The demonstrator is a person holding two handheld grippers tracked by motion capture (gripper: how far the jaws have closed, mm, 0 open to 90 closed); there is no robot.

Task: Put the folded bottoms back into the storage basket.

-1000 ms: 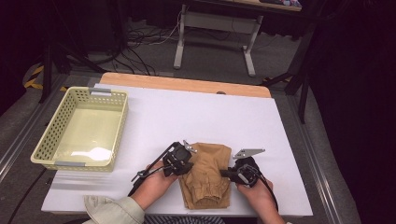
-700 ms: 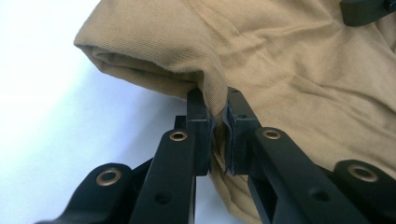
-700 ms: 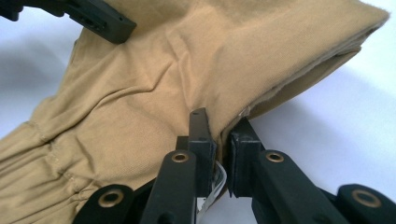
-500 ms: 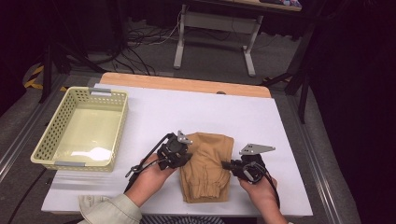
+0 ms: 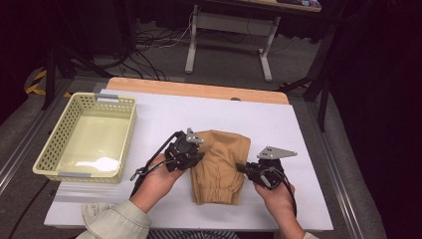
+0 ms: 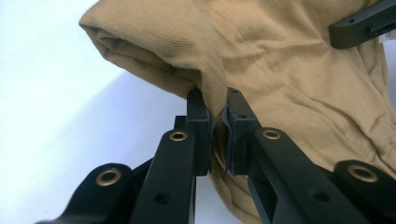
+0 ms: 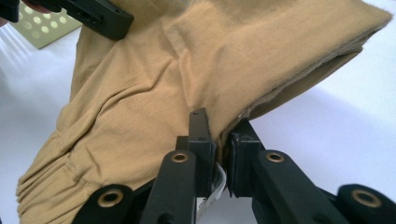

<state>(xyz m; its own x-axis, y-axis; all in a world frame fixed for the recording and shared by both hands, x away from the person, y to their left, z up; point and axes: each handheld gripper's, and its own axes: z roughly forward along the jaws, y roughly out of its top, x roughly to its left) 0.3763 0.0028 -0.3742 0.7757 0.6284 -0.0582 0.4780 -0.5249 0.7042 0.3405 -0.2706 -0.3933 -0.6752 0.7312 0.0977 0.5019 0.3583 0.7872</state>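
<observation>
A folded tan garment (image 5: pixel 219 164) with an elastic cuffed end lies near the front of the white table (image 5: pixel 209 114), its far part lifted off the surface. My left gripper (image 5: pixel 195 158) is shut on the garment's left edge; in the left gripper view the cloth (image 6: pixel 280 60) is pinched between the left gripper's (image 6: pixel 217 116) black jaws. My right gripper (image 5: pixel 243 168) is shut on the right edge; in the right gripper view the fabric (image 7: pixel 187 70) folds into the right gripper (image 7: pixel 219 133). The other gripper's jaw shows at the top left there.
A pale yellow plastic basket (image 5: pixel 59 144) stands at the table's left side, with nothing in it. A wooden strip (image 5: pixel 199 89) runs along the table's far edge. Beyond it are metal desk legs (image 5: pixel 226 42) and cables on the floor.
Both grippers have risen and moved apart, lifting and spreading the garment's far part. The cloth now lies longer and flatter toward the back of the table.
</observation>
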